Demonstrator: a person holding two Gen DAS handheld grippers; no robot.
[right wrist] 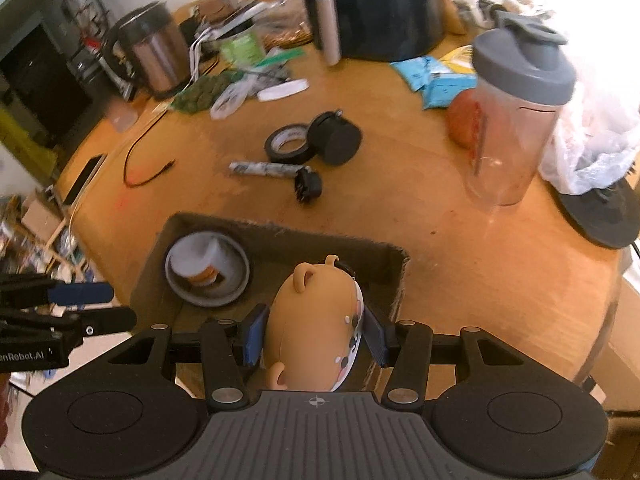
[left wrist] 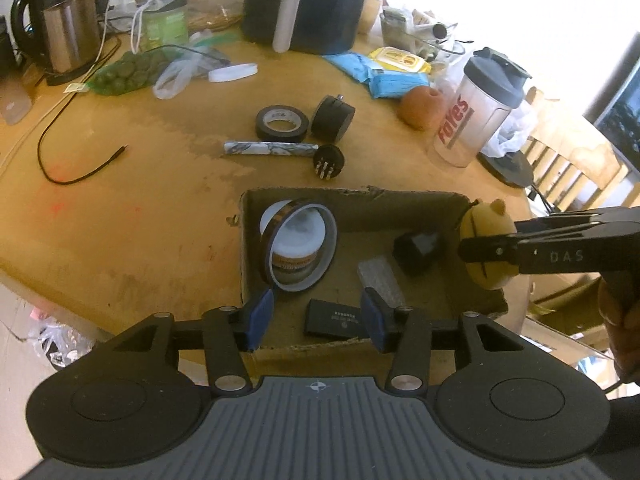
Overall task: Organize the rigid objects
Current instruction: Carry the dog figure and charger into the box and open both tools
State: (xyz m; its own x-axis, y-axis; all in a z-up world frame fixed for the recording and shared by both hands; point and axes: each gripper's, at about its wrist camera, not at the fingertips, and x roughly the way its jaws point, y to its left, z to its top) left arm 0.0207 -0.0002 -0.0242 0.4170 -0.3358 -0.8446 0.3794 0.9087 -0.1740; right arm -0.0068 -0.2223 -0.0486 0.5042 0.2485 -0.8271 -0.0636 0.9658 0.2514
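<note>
A cardboard box (left wrist: 352, 194) (right wrist: 280, 236) sits near the table's front edge. It holds a tape ring around a white jar (left wrist: 298, 248) (right wrist: 208, 272), a black block (left wrist: 416, 250), a clear strip (left wrist: 378, 280) and a flat black card (left wrist: 336, 318). My left gripper (left wrist: 316, 318) (right wrist: 100, 306) hangs open over the box's near side, its pads touching nothing. My right gripper (right wrist: 316, 332) (left wrist: 482, 252) is shut on a tan animal-shaped toy (right wrist: 312, 312) (left wrist: 480, 220) above the box's right end. Beyond the box lie a black tape roll (left wrist: 282, 122), a caster wheel (left wrist: 332, 116), a marbled stick (left wrist: 270, 149) and a pinned plug (left wrist: 328, 160).
A shaker bottle (left wrist: 476, 112) and a round fruit (left wrist: 422, 108) stand at the right. An air fryer (left wrist: 308, 0), a kettle (left wrist: 60, 24) and bags crowd the back. A black cable (left wrist: 72, 160) lies at the left, with bare wood beside the box.
</note>
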